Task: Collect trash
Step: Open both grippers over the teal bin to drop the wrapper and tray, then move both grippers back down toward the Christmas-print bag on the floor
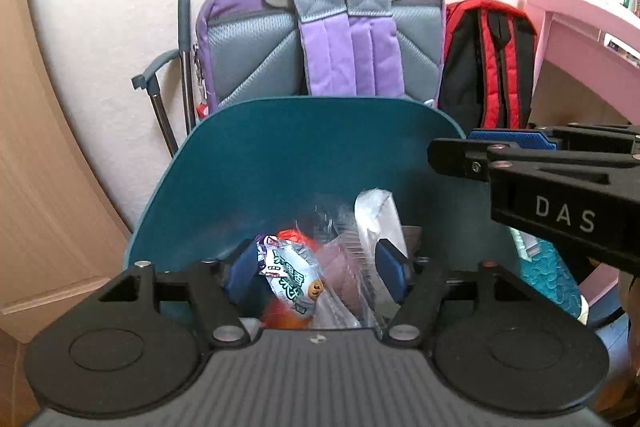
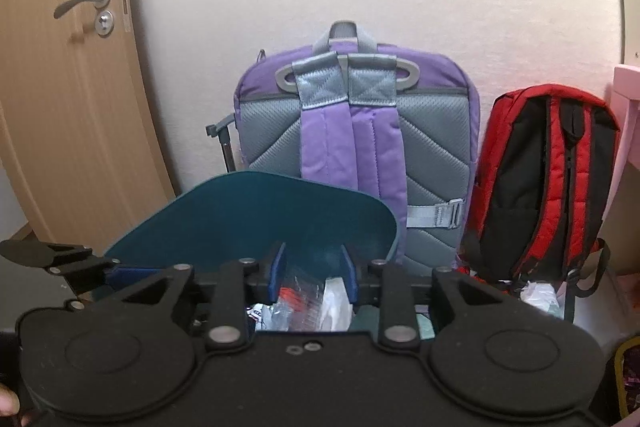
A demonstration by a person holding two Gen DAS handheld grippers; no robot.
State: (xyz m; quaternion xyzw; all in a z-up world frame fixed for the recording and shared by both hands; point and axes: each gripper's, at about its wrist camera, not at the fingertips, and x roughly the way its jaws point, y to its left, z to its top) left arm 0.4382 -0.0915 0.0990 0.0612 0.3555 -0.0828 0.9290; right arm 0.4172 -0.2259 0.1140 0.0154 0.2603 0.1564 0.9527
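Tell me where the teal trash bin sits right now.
The teal trash bin stands just below both grippers, in front of the purple backpack leaning on the wall, with the red backpack behind to its right.

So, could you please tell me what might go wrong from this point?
The left tongs stand open over the teal bin, close above the wrappers; going lower could snag one and drag it out. The right tongs, also open, hover alongside, so the two tools could collide. A crumpled white piece lying outside by the red backpack might be missed.
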